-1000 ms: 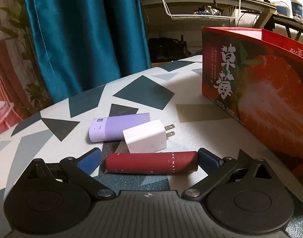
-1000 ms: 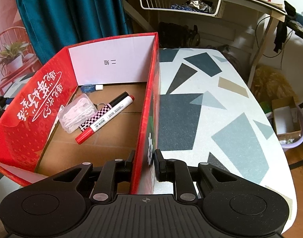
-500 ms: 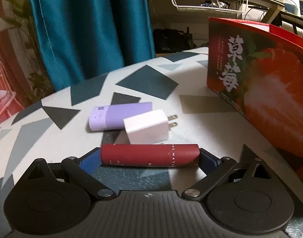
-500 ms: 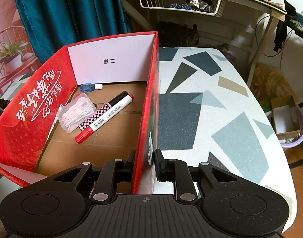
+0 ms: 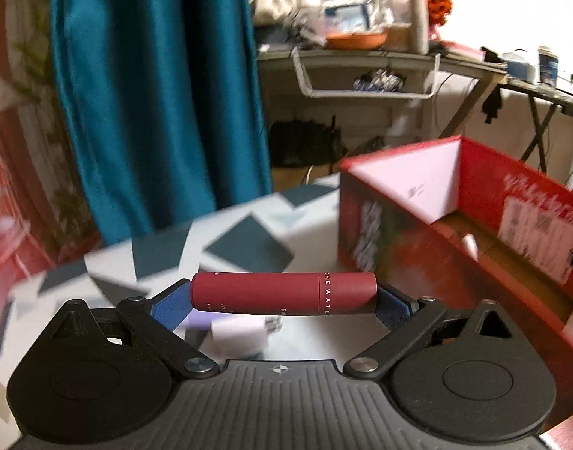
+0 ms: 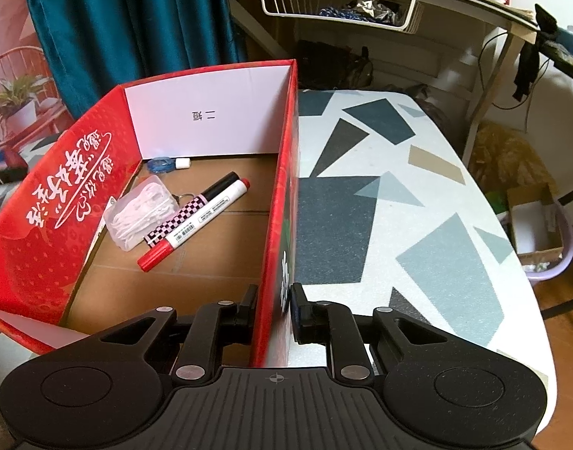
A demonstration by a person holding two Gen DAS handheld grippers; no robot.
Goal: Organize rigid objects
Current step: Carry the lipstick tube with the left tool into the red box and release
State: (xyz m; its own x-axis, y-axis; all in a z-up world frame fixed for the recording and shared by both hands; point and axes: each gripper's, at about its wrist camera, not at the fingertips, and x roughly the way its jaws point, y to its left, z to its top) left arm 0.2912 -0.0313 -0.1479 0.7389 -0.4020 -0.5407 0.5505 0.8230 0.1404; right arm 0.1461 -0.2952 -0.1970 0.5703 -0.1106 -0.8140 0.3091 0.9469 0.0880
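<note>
In the left wrist view, the left tool (image 5: pixel 284 294) is clamped end to end on a dark red tube (image 5: pixel 284 293), one blue pad (image 5: pixel 172 305) against each end. The tube lies crosswise, clear of the bench (image 5: pixel 249 240). Below it, blurred, a lilac power bank (image 5: pixel 198 318) and a white plug adapter (image 5: pixel 241 332) lie together on the bench. To the right stands the open red box (image 5: pixel 399 262), its white inner end wall in sight. A teal curtain (image 5: pixel 155 93) hangs behind.

In the right wrist view, the right tool (image 6: pixel 273 313) is closed on the box's right-hand side wall (image 6: pixel 282 206), one finger inside and one outside. On the brown box floor lie a red-capped marker (image 6: pixel 194 225) and a black-capped chequered marker (image 6: pixel 192 208) side by side, touching a clear plastic case (image 6: pixel 140 213) of white pieces. A small blue item with a white cap (image 6: pixel 168 164) rests against the far end wall. The patterned bench (image 6: pixel 399 206) stretches away to the right of the box.
</note>
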